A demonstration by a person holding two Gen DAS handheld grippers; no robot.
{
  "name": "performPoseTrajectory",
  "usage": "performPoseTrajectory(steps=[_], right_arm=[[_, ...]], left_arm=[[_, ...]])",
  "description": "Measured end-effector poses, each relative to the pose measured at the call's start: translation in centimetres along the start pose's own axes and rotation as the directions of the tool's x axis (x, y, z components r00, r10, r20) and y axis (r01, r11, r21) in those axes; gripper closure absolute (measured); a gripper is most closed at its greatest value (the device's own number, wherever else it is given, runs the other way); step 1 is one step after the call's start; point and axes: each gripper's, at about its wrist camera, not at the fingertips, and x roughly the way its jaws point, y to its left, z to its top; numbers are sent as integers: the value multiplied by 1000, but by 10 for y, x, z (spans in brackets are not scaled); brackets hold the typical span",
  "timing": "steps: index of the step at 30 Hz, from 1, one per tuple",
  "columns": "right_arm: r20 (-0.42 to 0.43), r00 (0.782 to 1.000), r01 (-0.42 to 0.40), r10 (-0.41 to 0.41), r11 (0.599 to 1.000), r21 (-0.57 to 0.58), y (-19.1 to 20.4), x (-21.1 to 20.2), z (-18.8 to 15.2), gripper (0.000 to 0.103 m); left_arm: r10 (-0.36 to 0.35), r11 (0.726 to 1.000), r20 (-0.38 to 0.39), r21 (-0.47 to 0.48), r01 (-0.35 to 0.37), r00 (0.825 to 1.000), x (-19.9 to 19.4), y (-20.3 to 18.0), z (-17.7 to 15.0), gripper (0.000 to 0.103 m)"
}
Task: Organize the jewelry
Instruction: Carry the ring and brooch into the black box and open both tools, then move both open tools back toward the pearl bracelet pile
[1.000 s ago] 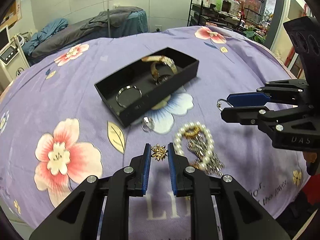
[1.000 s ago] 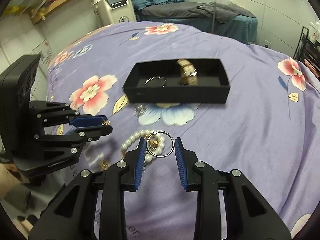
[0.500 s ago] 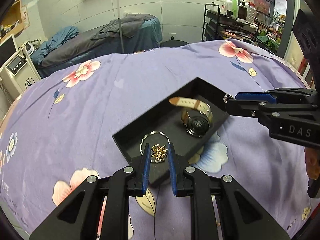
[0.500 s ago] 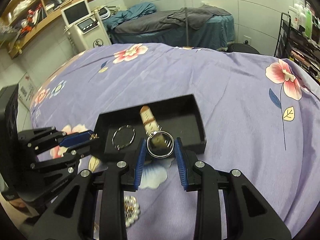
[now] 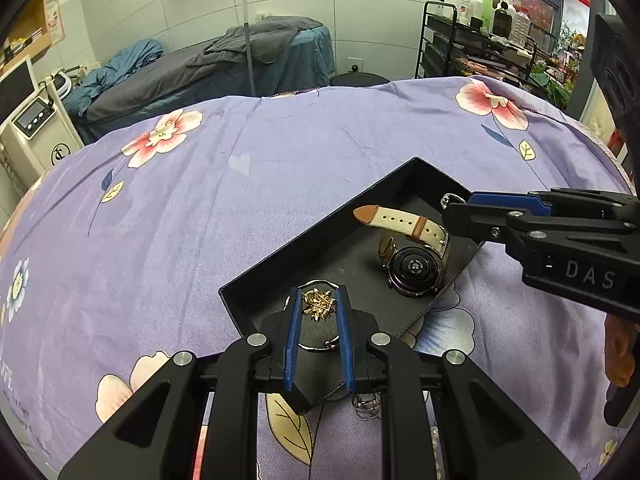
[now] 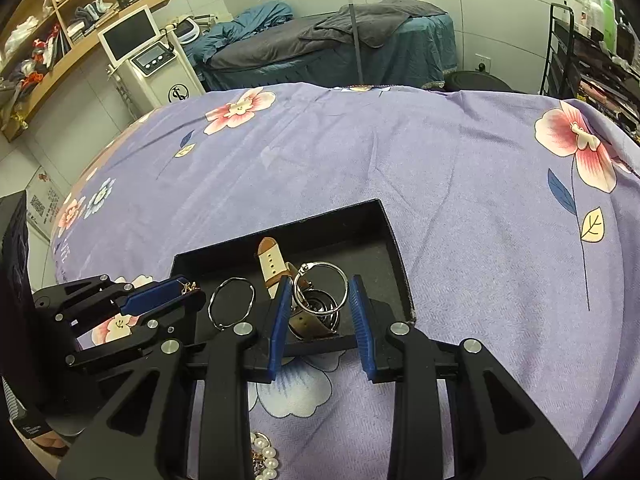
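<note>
Gold, leaf-shaped and small, a brooch (image 5: 318, 305) sits pinched between the blue pads of the left gripper (image 5: 318, 312), whose jaws are clamped on it just over the near end of a shallow black rectangular tray (image 5: 280, 258). Under the brooch, on the tray floor, lies a thin silver bangle (image 5: 318, 346), partly hidden by the fingers. Further along the same tray rests a round dark-faced wristwatch with a cream and tan leather strap (image 5: 414, 266), its case back turned up and one strap end sticking out toward the tray's far wall.

The right gripper (image 6: 320, 298) hangs over the watch end of the tray with a silver hinged ring (image 6: 320, 282) caught between its blue pads; the jaws stand fairly wide yet are closed on the ring's two sides. In the left wrist view only the ring's edge peeps out at the tip of that gripper.

The tray lies on a purple bedsheet printed with pink flowers and leaves (image 6: 440, 168). On the sheet, near the tray's close corner, a small silver ring (image 5: 366, 402) lies loose, and a strand of white pearls with gold links (image 6: 264, 458) shows at the bottom edge of the right wrist view.
</note>
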Motion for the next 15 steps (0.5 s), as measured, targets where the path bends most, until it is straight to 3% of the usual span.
performPoseTrajectory(steps=[3, 4, 5, 6, 7, 12, 15], right_arm=[[19, 1000, 23, -23, 1000, -5, 1, -1, 1, 69], [24, 999, 26, -26, 1000, 1, 0, -1, 2, 64], [33, 999, 28, -28, 1000, 9, 0, -2, 3, 50], [43, 999, 31, -31, 999, 17, -1, -4, 4, 40], [50, 998, 29, -30, 999, 21, -1, -5, 4, 39], [59, 996, 67, -66, 998, -12, 2, -11, 5, 39], [47, 997, 59, -59, 998, 7, -1, -14, 0, 27]], left_arm=[[19, 1000, 7, 22, -19, 1000, -1, -3, 0, 70], [23, 999, 13, 28, -23, 1000, -2, -3, 0, 58], [28, 999, 20, 33, -29, 999, -3, -4, 0, 50], [33, 999, 28, 35, -34, 999, -5, -4, 0, 34], [35, 999, 40, 36, -37, 999, -7, -5, 0, 26], [85, 995, 51, 48, -87, 995, -13, -3, -3, 18], [94, 994, 52, 52, -96, 994, -20, 0, -8, 7]])
